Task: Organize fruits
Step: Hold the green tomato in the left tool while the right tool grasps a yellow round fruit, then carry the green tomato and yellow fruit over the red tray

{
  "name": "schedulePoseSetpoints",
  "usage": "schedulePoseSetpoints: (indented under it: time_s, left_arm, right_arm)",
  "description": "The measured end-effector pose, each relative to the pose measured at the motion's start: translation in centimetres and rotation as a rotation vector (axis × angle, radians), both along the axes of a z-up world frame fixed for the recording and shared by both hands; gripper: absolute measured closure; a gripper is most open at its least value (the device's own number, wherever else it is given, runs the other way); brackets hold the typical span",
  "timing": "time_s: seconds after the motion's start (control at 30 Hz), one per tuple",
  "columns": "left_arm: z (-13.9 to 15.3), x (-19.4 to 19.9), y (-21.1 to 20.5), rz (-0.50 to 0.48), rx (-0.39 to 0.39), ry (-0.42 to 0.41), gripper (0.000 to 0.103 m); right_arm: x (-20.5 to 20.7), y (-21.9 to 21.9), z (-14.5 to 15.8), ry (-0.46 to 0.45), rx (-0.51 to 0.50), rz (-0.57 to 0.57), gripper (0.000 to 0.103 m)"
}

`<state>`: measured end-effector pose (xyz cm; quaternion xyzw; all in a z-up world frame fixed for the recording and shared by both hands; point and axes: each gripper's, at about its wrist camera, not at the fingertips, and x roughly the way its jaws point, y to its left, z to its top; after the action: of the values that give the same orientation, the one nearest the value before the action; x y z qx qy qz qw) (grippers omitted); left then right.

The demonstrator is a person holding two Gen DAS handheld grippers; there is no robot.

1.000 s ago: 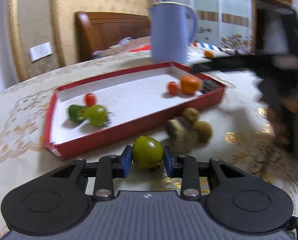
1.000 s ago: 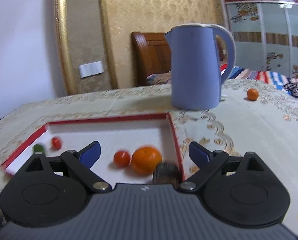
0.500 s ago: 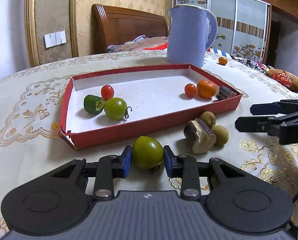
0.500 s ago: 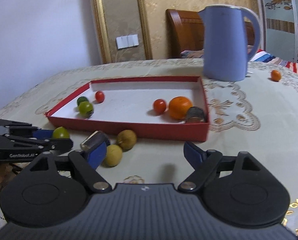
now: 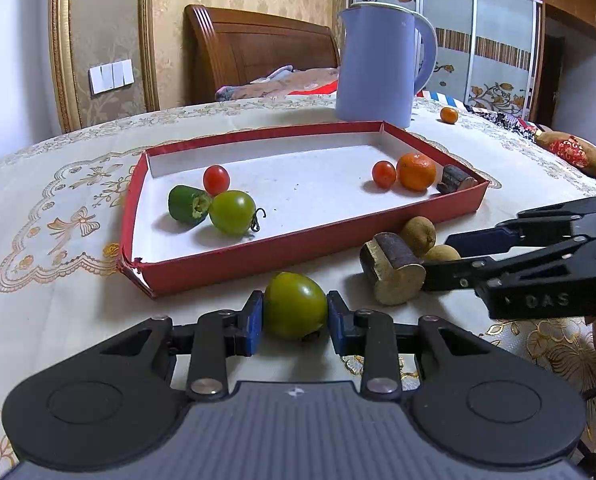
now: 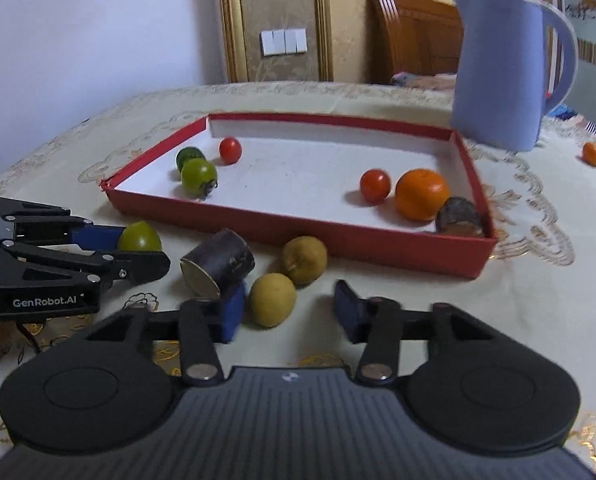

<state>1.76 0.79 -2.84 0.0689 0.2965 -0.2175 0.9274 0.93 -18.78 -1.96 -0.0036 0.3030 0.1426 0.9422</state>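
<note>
left gripper (image 5: 294, 318): clamped on green tomato (image 5: 294, 305) | right gripper (image 6: 290, 312): jaws just closing, yellow fruit (image 6: 272, 299) between, unpressed | risk: fruit squirted forward by off-centre pinch

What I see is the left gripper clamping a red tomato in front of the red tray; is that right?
Not quite: the tomato clamped in the left gripper is green, not red. It does sit in front of the red tray, as the left wrist view shows.
</note>
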Motion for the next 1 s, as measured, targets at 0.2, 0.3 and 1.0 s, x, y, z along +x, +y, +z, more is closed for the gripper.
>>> schedulePoseSetpoints:
  time_s: [0.2, 0.3, 1.0]
  left_arm:
    - [0.0, 0.0, 0.0, 0.000, 0.001, -0.001, 0.071]
    - [0.0, 0.0, 0.0, 0.000, 0.000, -0.001, 0.071]
    - [0.0, 0.3, 0.5, 0.159, 0.068, -0.023, 0.071]
  right_arm:
    - [0.2, 0.6, 0.0, -0.012, -0.028, 0.018, 0.078]
    - [0.2, 0.4, 0.0, -0.009, -0.014, 0.010, 0.078]
    - [-0.4, -1.2, 0.2, -0.047, 0.059, -0.073, 0.078]
